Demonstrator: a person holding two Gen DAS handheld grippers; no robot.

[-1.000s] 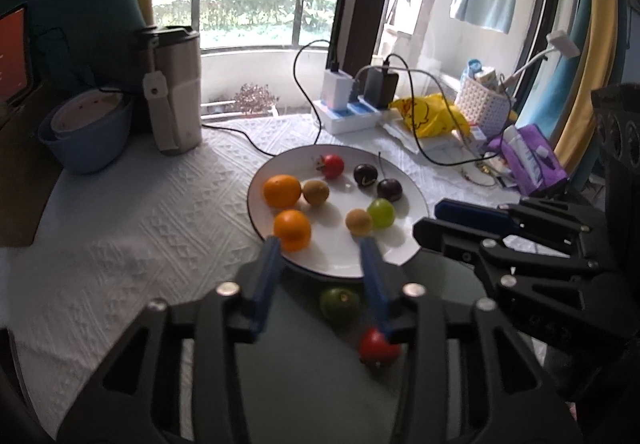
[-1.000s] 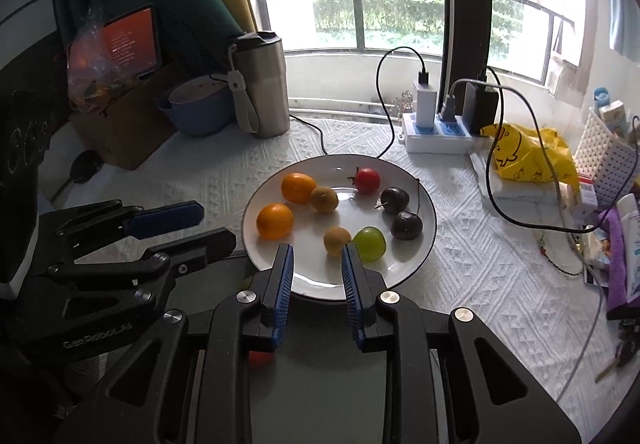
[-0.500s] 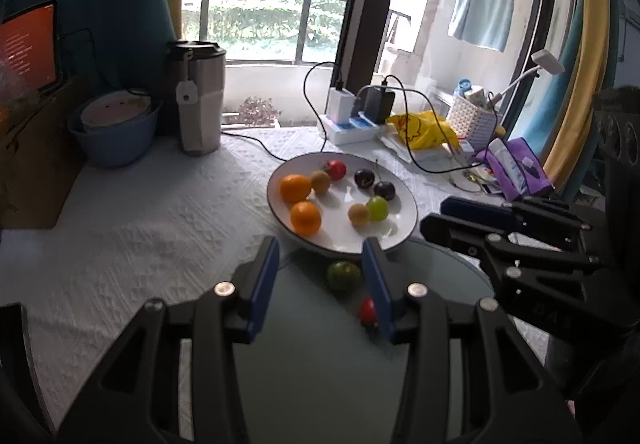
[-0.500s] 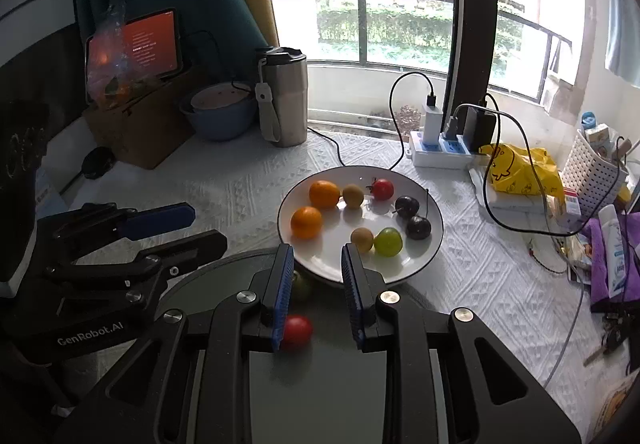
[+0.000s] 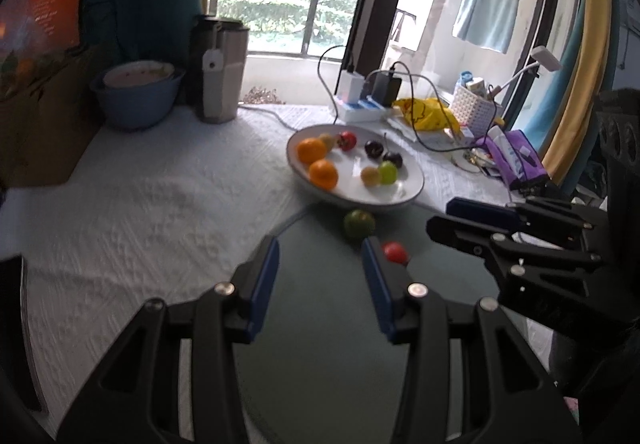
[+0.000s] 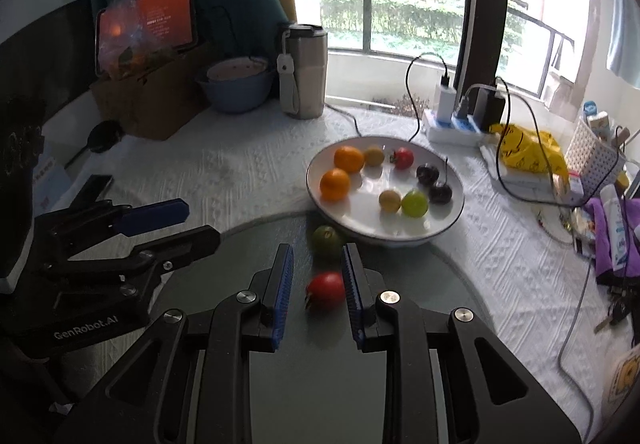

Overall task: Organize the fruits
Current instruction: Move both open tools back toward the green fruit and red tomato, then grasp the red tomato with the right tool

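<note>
A white plate (image 5: 400, 200) (image 6: 400, 240) holds two oranges, a red tomato, two dark cherries, a green fruit and small yellow ones. In front of it, on a dark round mat (image 5: 320, 344) (image 6: 248, 236), lie a dull green fruit (image 5: 359, 224) (image 6: 326, 238) and a red tomato (image 5: 395, 252) (image 6: 325, 290). My left gripper (image 5: 319, 244) (image 6: 202, 222) hovers open over the mat, holding nothing. My right gripper (image 6: 318, 248) (image 5: 440, 214) has its jaws drawn close with nothing gripped. The red tomato lies on the mat below its narrow gap.
Behind the plate stand a steel tumbler (image 6: 304, 72), a blue bowl (image 6: 236, 86), a cardboard box (image 6: 160, 96) and a power strip with cables (image 6: 452, 124). A yellow bag (image 6: 528, 148), a white basket (image 6: 596, 156) and purple items (image 6: 616, 240) crowd the right side.
Both grippers have pulled back from the plate, which now looks farther off. The red tomato has come out from under the fingers. Neither jaw gap has changed.
</note>
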